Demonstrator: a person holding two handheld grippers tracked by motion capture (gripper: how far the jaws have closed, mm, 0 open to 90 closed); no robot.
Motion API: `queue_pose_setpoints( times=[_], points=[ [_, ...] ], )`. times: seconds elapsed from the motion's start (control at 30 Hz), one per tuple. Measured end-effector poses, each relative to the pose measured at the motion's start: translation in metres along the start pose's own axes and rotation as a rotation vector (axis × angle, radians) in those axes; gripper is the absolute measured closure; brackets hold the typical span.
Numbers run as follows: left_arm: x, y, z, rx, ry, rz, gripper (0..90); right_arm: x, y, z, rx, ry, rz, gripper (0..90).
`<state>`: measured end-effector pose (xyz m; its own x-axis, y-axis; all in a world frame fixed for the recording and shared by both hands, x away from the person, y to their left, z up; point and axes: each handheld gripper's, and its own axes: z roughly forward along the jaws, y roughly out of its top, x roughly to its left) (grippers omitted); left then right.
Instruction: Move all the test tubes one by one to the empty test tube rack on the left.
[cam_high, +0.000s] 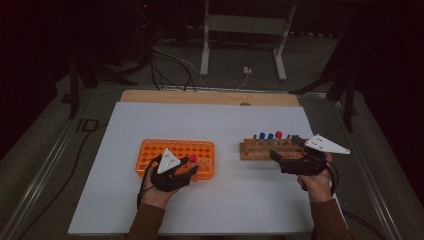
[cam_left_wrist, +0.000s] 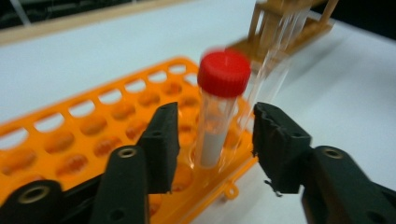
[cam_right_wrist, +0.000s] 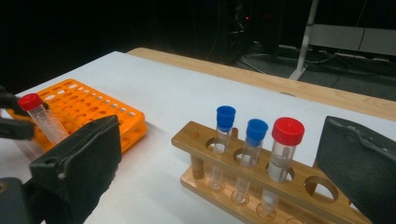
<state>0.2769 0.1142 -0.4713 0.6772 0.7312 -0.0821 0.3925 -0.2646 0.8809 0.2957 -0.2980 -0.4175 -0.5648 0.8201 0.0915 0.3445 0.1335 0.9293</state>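
Observation:
A clear tube with a red cap (cam_left_wrist: 219, 107) stands in a hole at the near right corner of the orange rack (cam_left_wrist: 70, 135). My left gripper (cam_left_wrist: 215, 112) is open around it, and a gap shows between the tube and each jaw. From above, the same tube (cam_high: 192, 158) stands at the left gripper (cam_high: 187, 167). My right gripper (cam_right_wrist: 222, 126) is open, its jaws wide on either side of the wooden rack (cam_right_wrist: 233, 172). That rack holds two blue-capped tubes (cam_right_wrist: 225, 116) and a red-capped one (cam_right_wrist: 287, 133).
The orange rack (cam_high: 170, 148) and the wooden rack (cam_high: 260, 150) sit side by side on a white sheet (cam_high: 210, 120) over the wooden table. Dark floor, cables and a white stand (cam_high: 205, 45) lie beyond the far edge.

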Motion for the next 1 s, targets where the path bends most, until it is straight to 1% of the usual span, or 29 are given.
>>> queue_pose_setpoints(
  times=[0.1,0.17,0.2,0.23,0.3,0.33,0.37,0.4,0.47,0.53,0.6,0.7,0.77,0.8,0.83,0.87,0.93,1.0],
  points=[
    [0.004,0.003,-0.008,-0.044,0.008,-0.014,43.3,-0.001,-0.001,0.001,0.003,-0.003,0.002,0.5],
    [0.006,0.004,-0.013,-0.073,0.025,-0.025,35.7,-0.003,-0.001,0.003,0.006,-0.009,0.004,0.5],
    [0.008,0.005,-0.015,-0.085,0.042,-0.035,31.9,-0.004,-0.001,0.004,0.01,-0.014,0.005,0.5],
    [0.009,0.006,-0.017,-0.091,0.057,-0.043,25.2,-0.005,-0.001,0.005,0.011,-0.019,0.008,1.8],
    [0.013,0.007,-0.02,-0.105,0.077,-0.061,16.0,-0.008,-0.002,0.008,0.016,-0.029,0.009,3.2],
    [0.015,0.007,-0.022,-0.115,0.085,-0.07,14.8,-0.009,-0.003,0.009,0.021,-0.036,0.004,4.5],
    [0.016,0.008,-0.024,-0.119,0.098,-0.077,10.2,-0.01,-0.004,0.01,0.026,-0.048,-0.005,6.2],
    [0.018,0.009,-0.025,-0.12,0.114,-0.081,5.5,-0.01,-0.004,0.011,0.033,-0.056,-0.014,6.8],
    [0.021,0.01,-0.029,-0.132,0.154,-0.091,0.3,-0.012,-0.005,0.014,0.039,-0.066,-0.021,10.4],
    [0.023,0.01,-0.034,-0.149,0.183,-0.098,0.3,-0.015,-0.007,0.017,0.037,-0.085,-0.025,14.5],
    [0.025,0.01,-0.037,-0.162,0.194,-0.102,0.3,-0.018,-0.01,0.021,0.048,-0.107,-0.017,17.5],
    [0.029,0.01,-0.042,-0.18,0.217,-0.113,0.3,-0.023,-0.014,0.027,0.07,-0.141,-0.015,27.7],
    [0.03,0.009,-0.044,-0.189,0.242,-0.115,0.3,-0.026,-0.016,0.031,0.082,-0.17,-0.017,37.0],
    [0.031,0.009,-0.045,-0.195,0.251,-0.118,0.3,-0.028,-0.017,0.032,0.084,-0.174,-0.016,44.1],
    [0.032,0.009,-0.045,-0.196,0.26,-0.123,0.4,-0.029,-0.018,0.034,0.09,-0.178,-0.018,48.5],
    [0.032,0.008,-0.046,-0.2,0.265,-0.125,0.4,-0.03,-0.019,0.036,0.097,-0.182,-0.019,51.5],
    [0.033,0.008,-0.047,-0.204,0.277,-0.125,0.4,-0.033,-0.022,0.04,0.112,-0.184,-0.007,56.4],
    [0.033,0.008,-0.047,-0.207,0.272,-0.129,0.4,-0.035,-0.024,0.044,0.122,-0.184,0.002,60.4]
  ],
)
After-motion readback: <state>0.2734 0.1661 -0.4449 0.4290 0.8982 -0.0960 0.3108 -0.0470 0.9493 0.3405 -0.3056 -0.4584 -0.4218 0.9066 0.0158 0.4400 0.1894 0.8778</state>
